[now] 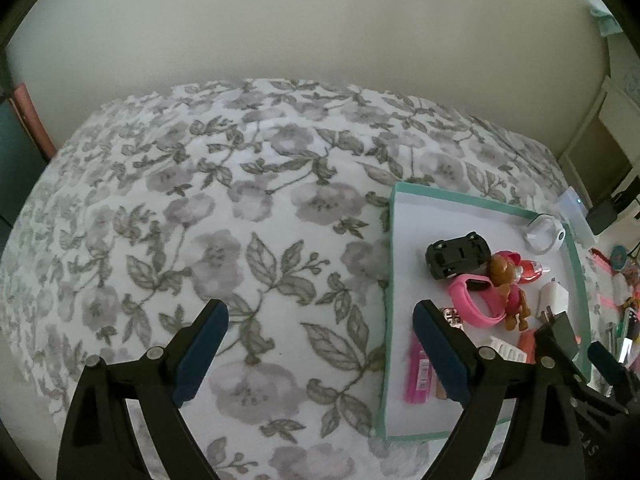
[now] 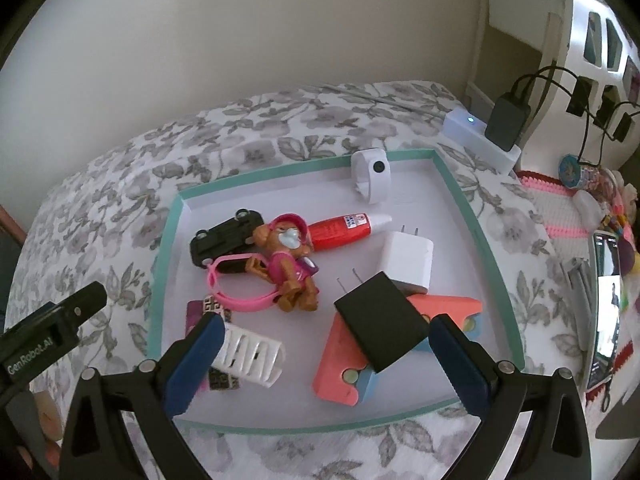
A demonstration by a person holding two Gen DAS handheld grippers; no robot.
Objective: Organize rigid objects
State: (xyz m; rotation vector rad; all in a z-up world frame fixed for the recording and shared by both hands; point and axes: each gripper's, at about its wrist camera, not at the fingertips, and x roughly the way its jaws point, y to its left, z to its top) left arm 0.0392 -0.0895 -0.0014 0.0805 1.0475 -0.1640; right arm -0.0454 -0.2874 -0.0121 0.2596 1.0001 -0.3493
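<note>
Both tongs stand wide open and hold nothing: the right gripper (image 2: 324, 354) hovers over the teal-rimmed tray (image 2: 162, 248), the left gripper (image 1: 320, 344) over the flowered bedspread (image 1: 224, 208) at lower centre. The black charger (image 2: 384, 324) leans on a coral block (image 2: 440, 308); a careless nudge may tip it. The tray, mid-frame, also holds a black toy car (image 2: 224, 240), pup figurine (image 2: 288, 264), pink band (image 2: 240, 300), glue tube (image 2: 344, 228), white charger (image 2: 408, 260) and, perhaps, a white hair clip (image 2: 252, 358).
</note>
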